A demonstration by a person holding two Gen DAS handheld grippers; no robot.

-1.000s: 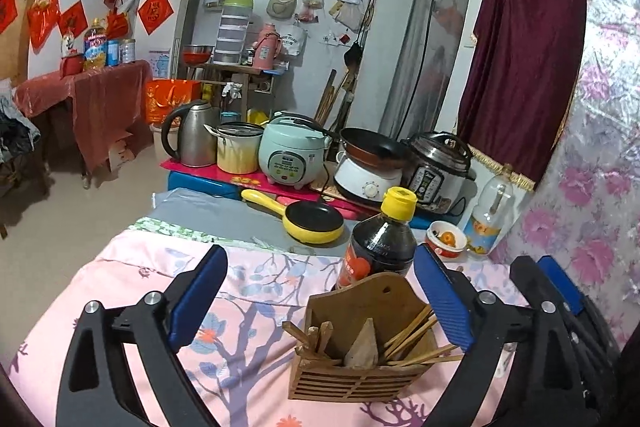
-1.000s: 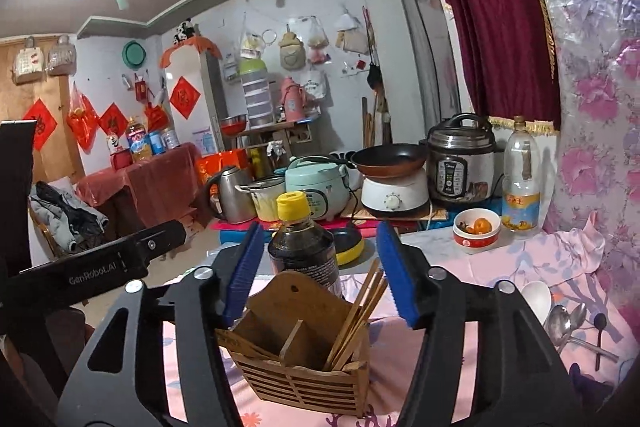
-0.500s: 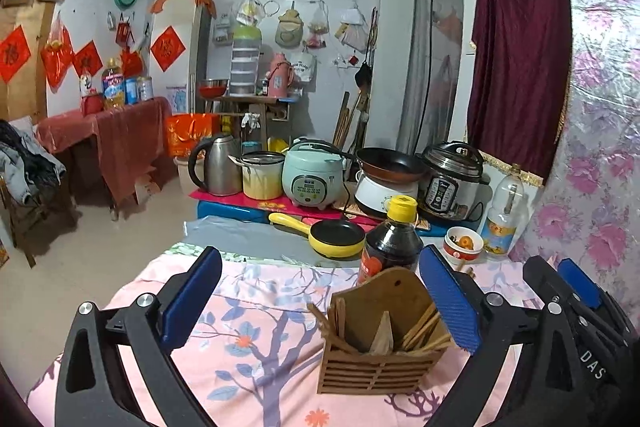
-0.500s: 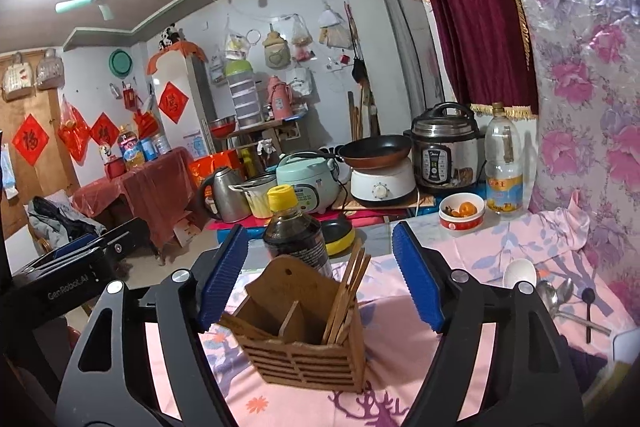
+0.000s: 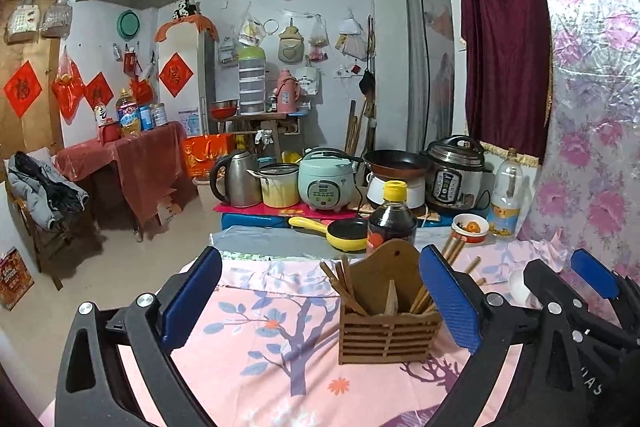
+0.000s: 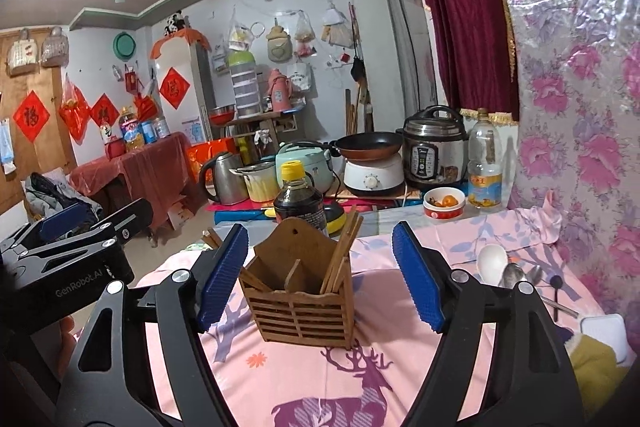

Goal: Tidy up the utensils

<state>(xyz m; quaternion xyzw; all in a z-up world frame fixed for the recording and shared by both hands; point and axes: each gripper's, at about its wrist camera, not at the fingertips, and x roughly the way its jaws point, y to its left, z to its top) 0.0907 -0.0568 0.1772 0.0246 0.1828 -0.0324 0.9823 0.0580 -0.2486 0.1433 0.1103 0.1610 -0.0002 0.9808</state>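
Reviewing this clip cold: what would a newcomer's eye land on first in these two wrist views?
The wooden utensil holder stands in the middle of the pink patterned tablecloth, chopsticks poking out of its compartments, between the wide-open blue jaws of the right gripper. Right behind it stands a dark sauce bottle with a yellow cap. To the right on the cloth lie loose spoons, not yet sorted.

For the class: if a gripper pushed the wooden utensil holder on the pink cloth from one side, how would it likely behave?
The utensil holder looks like thin slatted wood, so probably light and stiff. It stands taller than its base, with chopsticks leaning out at the top, so a high push may tip it. On the soft tablecloth it may drag or bunch the fabric rather than slide.
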